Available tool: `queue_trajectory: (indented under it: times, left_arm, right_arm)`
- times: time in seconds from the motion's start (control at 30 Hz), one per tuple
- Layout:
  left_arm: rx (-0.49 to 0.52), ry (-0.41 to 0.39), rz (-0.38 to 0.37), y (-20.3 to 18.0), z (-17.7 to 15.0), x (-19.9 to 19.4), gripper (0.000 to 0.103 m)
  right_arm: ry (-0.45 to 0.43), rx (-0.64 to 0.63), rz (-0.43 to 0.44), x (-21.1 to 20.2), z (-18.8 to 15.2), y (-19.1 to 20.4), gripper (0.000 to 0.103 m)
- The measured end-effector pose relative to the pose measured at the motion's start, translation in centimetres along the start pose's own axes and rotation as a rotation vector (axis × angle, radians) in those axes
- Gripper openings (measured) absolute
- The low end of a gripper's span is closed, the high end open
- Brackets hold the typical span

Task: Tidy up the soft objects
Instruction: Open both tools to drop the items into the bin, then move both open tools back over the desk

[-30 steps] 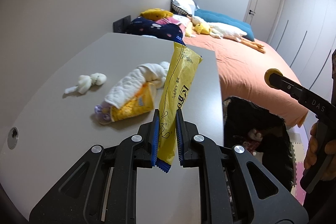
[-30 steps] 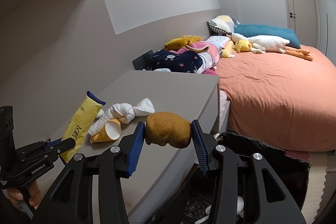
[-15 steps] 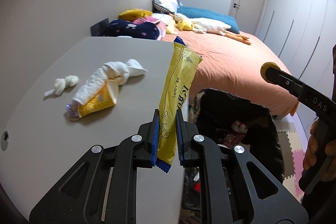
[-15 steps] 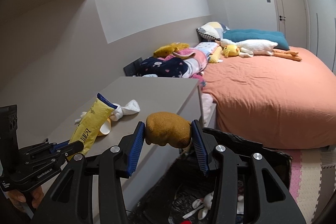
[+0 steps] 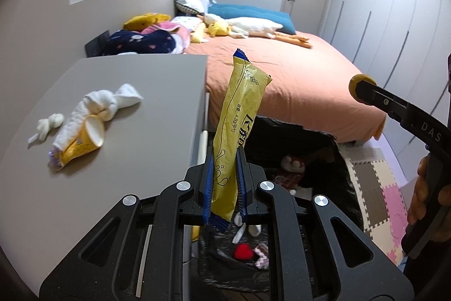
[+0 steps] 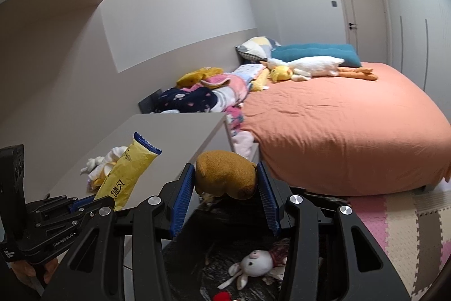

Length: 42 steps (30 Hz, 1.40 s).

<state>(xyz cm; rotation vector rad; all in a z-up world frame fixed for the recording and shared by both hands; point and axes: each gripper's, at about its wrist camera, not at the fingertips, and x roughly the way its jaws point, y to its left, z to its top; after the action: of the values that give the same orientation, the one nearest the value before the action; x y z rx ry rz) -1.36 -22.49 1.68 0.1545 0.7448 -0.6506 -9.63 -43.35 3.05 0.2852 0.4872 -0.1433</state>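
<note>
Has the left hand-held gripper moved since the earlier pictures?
Yes. The left hand-held gripper and its yellow packet went rightward off the grey table, over the black bag.

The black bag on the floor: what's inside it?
In the black bag: a white bunny toy, a red heart and a red-and-white plush. The grippers and dark folds hide the rest.

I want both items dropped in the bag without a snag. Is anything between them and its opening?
Nothing visible: the packet and brown plush hang over the open black bag, which holds only small toys.
</note>
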Motion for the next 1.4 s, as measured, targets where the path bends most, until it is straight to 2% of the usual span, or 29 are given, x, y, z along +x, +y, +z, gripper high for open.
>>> queue_trajectory:
  times: [0.27,0.3,0.33,0.37,0.4,0.47,1.03,1.4]
  left_arm:
    - [0.049,0.023,-0.045,-2.6,0.2,0.9,0.015]
    - [0.056,0.032,-0.058,-2.9,0.2,1.1,0.022]
    - [0.061,0.043,-0.064,-3.2,0.2,1.4,0.036]
    - [0.065,0.047,-0.055,-3.5,0.1,1.5,0.086]
    - [0.068,0.035,-0.029,-3.7,0.0,1.5,0.096]
    - [0.095,-0.011,0.007,-4.2,-0.3,1.1,0.097]
    - [0.08,0.007,0.022,-3.7,-0.4,1.3,0.097]
    - [0.042,0.038,0.04,-2.0,-0.9,2.3,0.097]
  right_arm:
    - [-0.003,0.022,-0.054,-1.0,-0.1,-2.5,0.047]
    - [-0.002,0.019,-0.065,-1.1,-0.1,-2.7,0.049]
    - [-0.006,0.026,-0.079,-1.2,-0.1,-2.9,0.063]
    - [-0.014,0.037,-0.092,-1.3,-0.2,-3.1,0.074]
    - [-0.029,0.049,-0.104,-1.6,-0.3,-3.3,0.076]
    - [-0.044,0.065,-0.128,-1.9,-0.3,-3.6,0.08]
    - [-0.047,0.09,-0.115,-2.1,-0.4,-4.4,0.08]
    - [0.003,0.079,-0.099,0.1,-1.1,-3.7,0.08]
